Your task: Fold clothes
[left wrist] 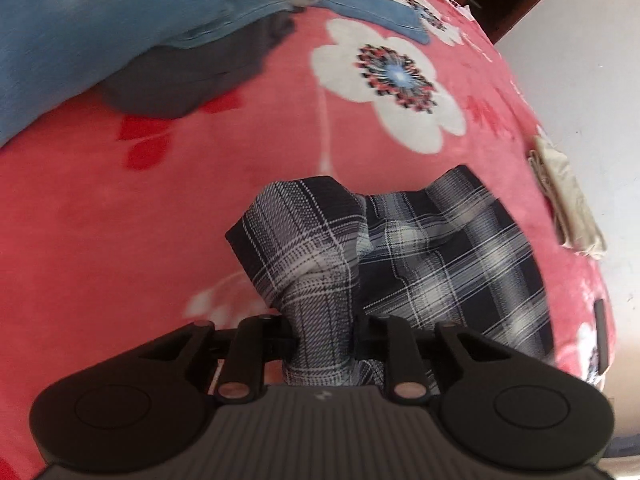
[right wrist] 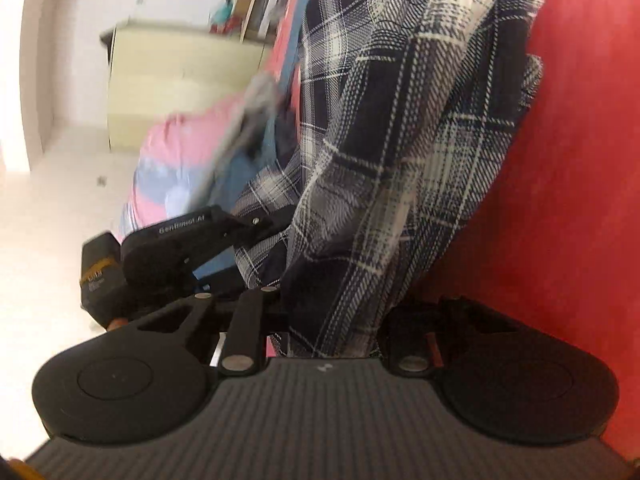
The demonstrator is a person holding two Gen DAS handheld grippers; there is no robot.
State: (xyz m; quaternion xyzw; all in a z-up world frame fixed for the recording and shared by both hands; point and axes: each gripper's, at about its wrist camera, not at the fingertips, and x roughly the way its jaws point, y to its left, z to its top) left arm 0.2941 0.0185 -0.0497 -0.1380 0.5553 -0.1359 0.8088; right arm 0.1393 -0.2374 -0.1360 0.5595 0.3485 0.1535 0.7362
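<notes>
Plaid shirt [left wrist: 420,248] is lying bunched on the pink flowered blanket [left wrist: 160,208], and I've got both grippers clamped on it. Left gripper [left wrist: 324,336] pinches a fold near me; the fingertips are buried in cloth so I can't see them. Right gripper [right wrist: 332,320] grips another bunch, and its view is blurry and tilted. Blue jeans [left wrist: 100,16] are cut off at the top left. Folded beige cloth [left wrist: 564,196] sits at the blanket's edge.
</notes>
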